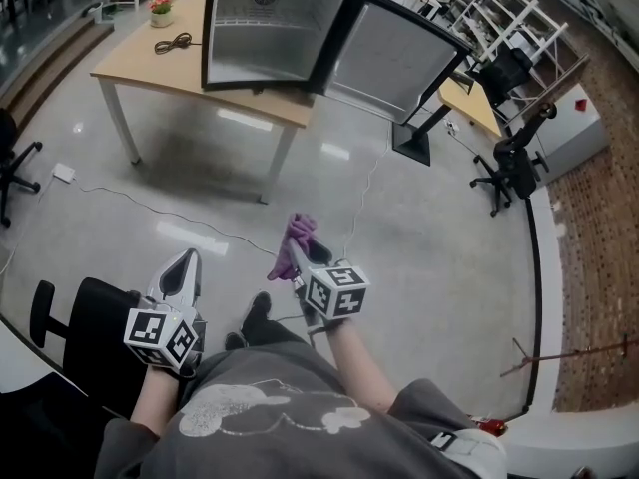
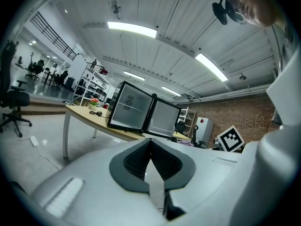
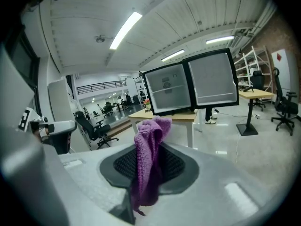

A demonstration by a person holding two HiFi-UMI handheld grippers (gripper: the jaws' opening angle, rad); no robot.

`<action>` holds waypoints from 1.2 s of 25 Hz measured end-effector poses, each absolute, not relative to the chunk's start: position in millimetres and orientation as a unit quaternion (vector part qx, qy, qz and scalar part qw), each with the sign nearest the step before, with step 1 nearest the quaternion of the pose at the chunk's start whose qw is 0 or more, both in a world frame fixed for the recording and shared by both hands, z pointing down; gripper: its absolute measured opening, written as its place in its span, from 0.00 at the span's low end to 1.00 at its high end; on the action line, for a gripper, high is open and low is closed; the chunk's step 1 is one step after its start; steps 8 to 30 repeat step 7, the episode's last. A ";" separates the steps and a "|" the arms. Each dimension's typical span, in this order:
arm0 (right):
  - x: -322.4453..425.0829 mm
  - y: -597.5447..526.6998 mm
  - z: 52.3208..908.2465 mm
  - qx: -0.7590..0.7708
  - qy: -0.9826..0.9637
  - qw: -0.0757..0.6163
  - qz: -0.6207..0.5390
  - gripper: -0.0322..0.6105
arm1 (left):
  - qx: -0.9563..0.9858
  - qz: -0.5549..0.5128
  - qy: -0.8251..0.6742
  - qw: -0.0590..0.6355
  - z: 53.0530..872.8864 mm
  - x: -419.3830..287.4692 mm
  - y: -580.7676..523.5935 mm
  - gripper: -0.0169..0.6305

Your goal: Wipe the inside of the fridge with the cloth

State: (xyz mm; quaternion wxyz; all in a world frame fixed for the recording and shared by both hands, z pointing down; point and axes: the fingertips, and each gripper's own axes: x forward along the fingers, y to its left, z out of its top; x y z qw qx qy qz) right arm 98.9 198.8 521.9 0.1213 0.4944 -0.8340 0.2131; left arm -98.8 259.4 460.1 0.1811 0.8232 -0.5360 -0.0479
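The purple cloth point(image 3: 148, 149) is gripped between the jaws of the right gripper point(image 1: 303, 250), while the left gripper point(image 1: 187, 260) is held with its jaws pressed together on nothing. At twelve o'clock, well apart, the fridge point(image 1: 270, 28) is seen on a wooden table point(image 1: 150, 68), its door point(image 1: 394, 58) swung open towards one o'clock and a wire shelf point(image 1: 250, 20) inside.

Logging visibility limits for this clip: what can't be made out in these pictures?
- Fridge interior: too far and washed out in every view to judge dirt.
- Purple cloth: lower end buried in the right gripper, right gripper view.
- Dark looped item on the table: too small to identify, head view.
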 end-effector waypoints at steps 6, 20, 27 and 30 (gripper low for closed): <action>110.6 204.4 524.8 0.500 -0.830 0.125 0.213 0.18 | 0.830 -0.042 -0.527 0.179 458.6 -87.2 267.1 0.05; 113.4 205.3 525.9 0.502 -0.828 0.125 0.215 0.18 | 0.829 -0.041 -0.528 0.181 459.0 -85.8 268.4 0.05; 113.4 205.3 525.9 0.502 -0.828 0.125 0.215 0.18 | 0.829 -0.041 -0.528 0.181 459.0 -85.8 268.4 0.05; 113.4 205.3 525.9 0.502 -0.828 0.125 0.215 0.18 | 0.829 -0.041 -0.528 0.181 459.0 -85.8 268.4 0.05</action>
